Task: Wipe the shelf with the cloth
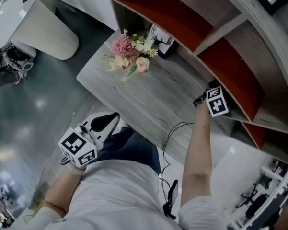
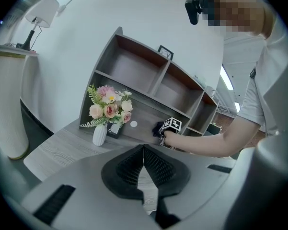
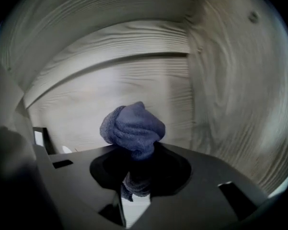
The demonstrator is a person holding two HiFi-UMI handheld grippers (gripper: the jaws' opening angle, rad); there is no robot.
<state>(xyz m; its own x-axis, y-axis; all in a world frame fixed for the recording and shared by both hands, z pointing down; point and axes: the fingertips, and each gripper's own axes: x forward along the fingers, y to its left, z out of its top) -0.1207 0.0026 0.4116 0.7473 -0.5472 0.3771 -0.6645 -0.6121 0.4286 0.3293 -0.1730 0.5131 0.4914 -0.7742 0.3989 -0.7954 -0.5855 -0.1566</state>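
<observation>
The right tongs (image 3: 136, 163) are clamped on a bunched blue cloth (image 3: 133, 127), which bulges out beyond their tips. They reach into the lowest opening of the shelf (image 2: 151, 78), which stands along the far edge of the grey wooden surface (image 1: 144, 99). In the right gripper view the cloth is close to the pale wood of the back panel, with a side wall just to its right; whether it touches the wood cannot be told.

The left tongs (image 2: 144, 151) are pressed together with nothing between them. They are held low and near the person's body, off the near left edge of the surface, well apart from the shelf.

A white vase of pink and cream flowers (image 1: 132, 54) stands on the surface to the left of the right tongs. A small picture frame (image 1: 161, 40) is just beyond it, against the shelf.
</observation>
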